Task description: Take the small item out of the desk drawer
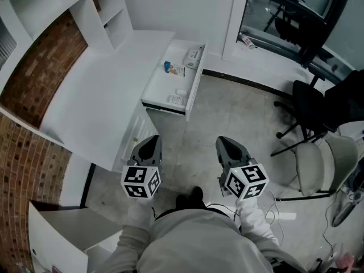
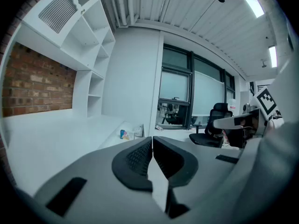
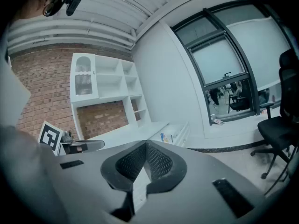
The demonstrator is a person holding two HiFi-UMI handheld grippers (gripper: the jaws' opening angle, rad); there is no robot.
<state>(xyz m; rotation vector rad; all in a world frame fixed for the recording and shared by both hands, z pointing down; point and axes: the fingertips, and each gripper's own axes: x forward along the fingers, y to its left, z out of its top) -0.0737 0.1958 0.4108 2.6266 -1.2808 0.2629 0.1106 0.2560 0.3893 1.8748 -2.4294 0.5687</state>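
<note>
The white desk drawer stands pulled open at the desk's far end, with several small items inside, among them a blue-and-white packet and a small white item. The drawer also shows far off in the left gripper view and in the right gripper view. My left gripper and right gripper hover side by side over the floor, well short of the drawer. Both are shut with nothing between the jaws, as their own views show for the left gripper and the right gripper.
A long white desk runs along a brick wall, with white shelves at its end. A black office chair and a pale chair stand at the right by the window. Cables lie on the floor.
</note>
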